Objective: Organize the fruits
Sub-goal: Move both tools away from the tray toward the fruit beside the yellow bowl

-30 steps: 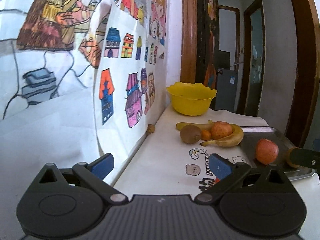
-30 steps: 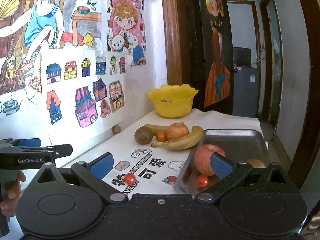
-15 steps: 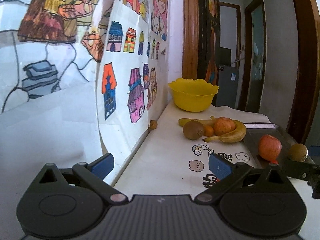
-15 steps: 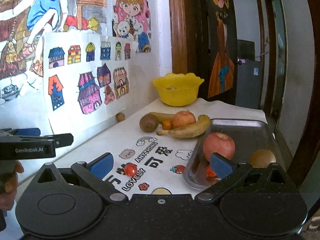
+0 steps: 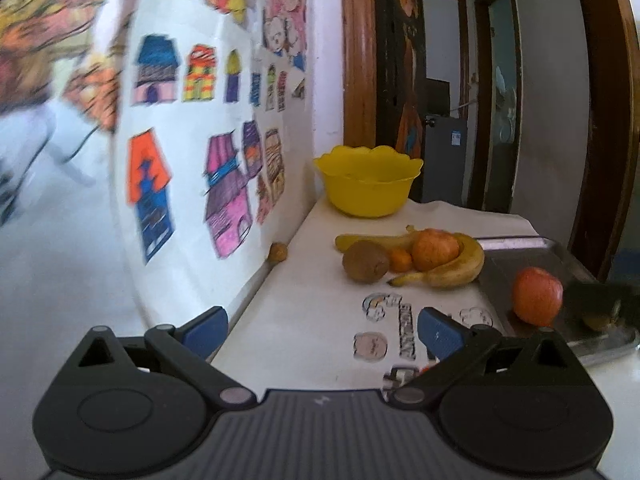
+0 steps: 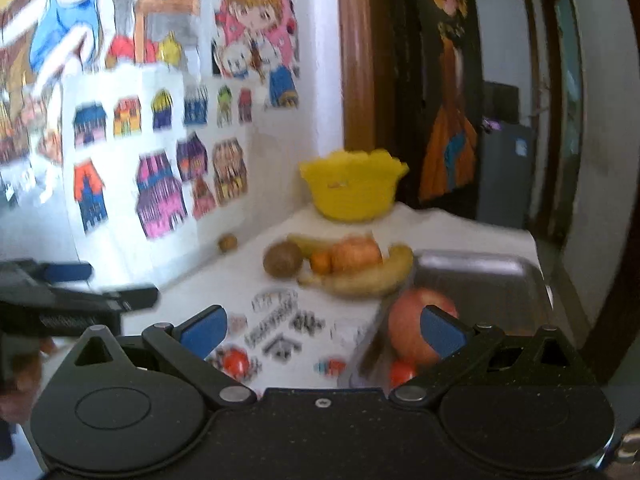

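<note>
Right wrist view | desk | tray holds apple, small tomato | banana, kiwi left on desk, bowl behind | both tongs apart, empty | task early

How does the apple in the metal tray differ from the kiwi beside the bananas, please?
The apple is red and smooth; the kiwi is dull brown. The apple sits in the metal tray; the kiwi rests on the tablecloth, beside the bananas. The apple looks larger. Both are round and ungripped.
</note>
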A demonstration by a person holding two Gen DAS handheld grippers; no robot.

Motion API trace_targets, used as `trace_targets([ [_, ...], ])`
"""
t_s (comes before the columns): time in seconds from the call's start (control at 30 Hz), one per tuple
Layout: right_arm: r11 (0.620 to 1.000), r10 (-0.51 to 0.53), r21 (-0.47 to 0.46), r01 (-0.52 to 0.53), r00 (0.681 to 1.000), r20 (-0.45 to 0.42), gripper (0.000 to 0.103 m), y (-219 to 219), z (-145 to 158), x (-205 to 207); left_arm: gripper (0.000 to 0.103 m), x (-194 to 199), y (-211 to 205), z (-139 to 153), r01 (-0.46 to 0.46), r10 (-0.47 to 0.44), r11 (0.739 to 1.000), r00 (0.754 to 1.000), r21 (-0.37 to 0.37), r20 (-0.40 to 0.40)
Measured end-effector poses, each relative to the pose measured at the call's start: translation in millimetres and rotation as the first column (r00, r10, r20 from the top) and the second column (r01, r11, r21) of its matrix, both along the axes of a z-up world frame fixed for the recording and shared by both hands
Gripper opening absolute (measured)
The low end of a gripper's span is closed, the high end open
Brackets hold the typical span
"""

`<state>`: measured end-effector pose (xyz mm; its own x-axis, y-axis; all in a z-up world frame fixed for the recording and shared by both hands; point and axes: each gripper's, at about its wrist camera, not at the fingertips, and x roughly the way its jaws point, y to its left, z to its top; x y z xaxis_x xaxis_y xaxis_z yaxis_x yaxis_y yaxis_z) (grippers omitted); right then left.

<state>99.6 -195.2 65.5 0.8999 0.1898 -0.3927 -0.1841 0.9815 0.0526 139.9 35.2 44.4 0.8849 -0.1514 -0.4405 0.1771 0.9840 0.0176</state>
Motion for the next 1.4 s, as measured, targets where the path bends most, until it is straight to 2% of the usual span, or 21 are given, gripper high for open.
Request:
trace_targets([
  [0.2, 0.997, 0.077, 0.023, -0.080, 0.993, 0.094, 0.102, -23, 44, 43, 0.103, 31, -23, 11, 0.032, -0.033, 0.999, 0.999, 0.024, 0.021],
  [0.37, 0.994, 0.105, 0.026, -0.107, 0.991, 0.077, 0.102, -39, 54, 93, 0.103, 66, -42, 2, 0.048, -0.047, 0.998, 0.999, 0.049, -0.003],
  [0.47, 0.991, 0.134, 0.004, -0.135, 0.991, 0.017, 0.102, -42, 40, 129, 0.103, 86, -50, -8, 0.046, -0.044, 0.997, 0.999, 0.067, -0.029],
  [0.57, 0.984, 0.169, -0.056, -0.172, 0.984, -0.057, 0.102, -37, 21, 156, 0.103, 107, -56, -18, 0.040, -0.035, 0.996, 0.998, 0.081, -0.053],
  [0.87, 0.939, 0.239, -0.210, -0.271, 0.957, -0.167, 0.102, -19, -30, 204, 0.103, 152, -65, -41, 0.044, -0.031, 0.992, 0.994, 0.116, -0.108],
  [1.0, 0.943, 0.240, -0.185, -0.275, 0.951, -0.193, 0.102, -16, -43, 209, 0.102, 160, -62, -45, 0.026, -0.014, 0.995, 0.993, 0.100, -0.120],
  [1.13, 0.966, 0.204, -0.126, -0.228, 0.963, -0.175, 0.101, -25, -35, 198, 0.102, 148, -54, -35, 0.008, 0.002, 0.996, 0.993, 0.087, -0.114],
  [1.27, 0.979, 0.171, -0.091, -0.184, 0.976, -0.137, 0.101, -30, 1, 167, 0.103, 112, -45, -2, -0.011, 0.015, 0.997, 0.998, 0.075, -0.058],
  [1.4, 0.977, 0.170, -0.125, -0.171, 0.985, -0.023, 0.102, -26, 61, 121, 0.103, 70, -38, 48, -0.012, 0.011, 0.999, 0.999, 0.036, 0.034],
])
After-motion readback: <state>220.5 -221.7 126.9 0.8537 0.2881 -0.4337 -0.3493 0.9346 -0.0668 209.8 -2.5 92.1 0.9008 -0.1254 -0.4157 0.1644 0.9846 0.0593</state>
